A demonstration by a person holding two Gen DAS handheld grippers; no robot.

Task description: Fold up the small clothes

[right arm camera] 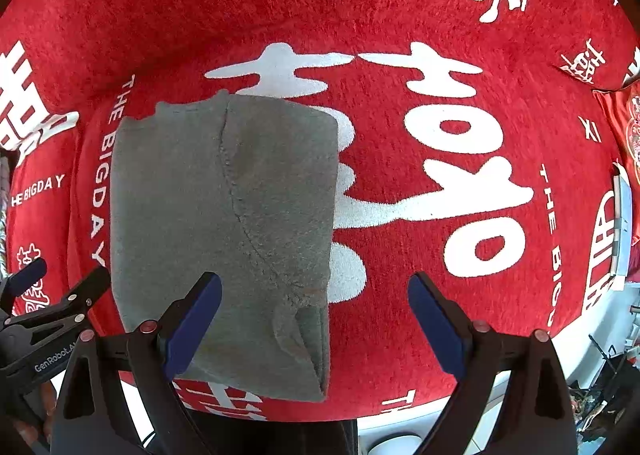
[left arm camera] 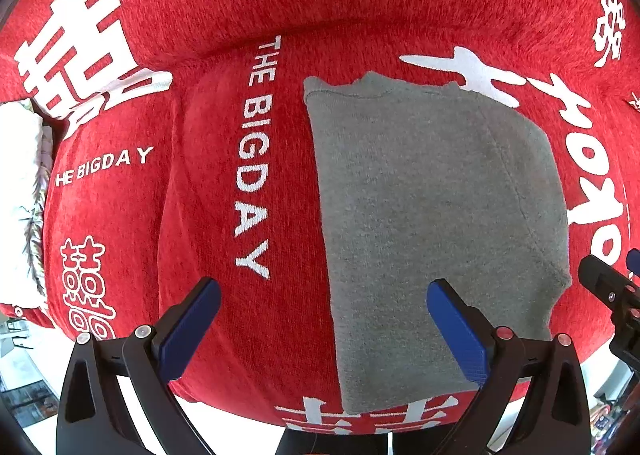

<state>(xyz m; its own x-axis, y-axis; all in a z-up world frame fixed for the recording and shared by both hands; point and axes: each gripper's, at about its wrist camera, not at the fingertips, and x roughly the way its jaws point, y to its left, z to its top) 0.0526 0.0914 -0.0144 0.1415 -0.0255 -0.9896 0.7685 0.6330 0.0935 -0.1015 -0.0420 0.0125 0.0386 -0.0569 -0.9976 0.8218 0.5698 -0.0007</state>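
Note:
A grey knit garment (left arm camera: 432, 223) lies folded lengthwise in a long rectangle on the red cover. It also shows in the right wrist view (right arm camera: 224, 223), with a sleeve seam running down its top layer. My left gripper (left arm camera: 324, 319) is open and empty above the garment's near left edge; its right finger is over the grey cloth. My right gripper (right arm camera: 314, 315) is open and empty above the garment's near right edge; its left finger is over the cloth. The left gripper also shows at the left of the right wrist view (right arm camera: 48, 295).
A red plush cover (left arm camera: 240, 15) with white characters and "THE BIGDAY" lettering covers the whole surface, rising into a backrest behind. A white patterned cloth (left arm camera: 20, 195) lies at the far left. The cover's front edge (right arm camera: 400, 411) drops off near me.

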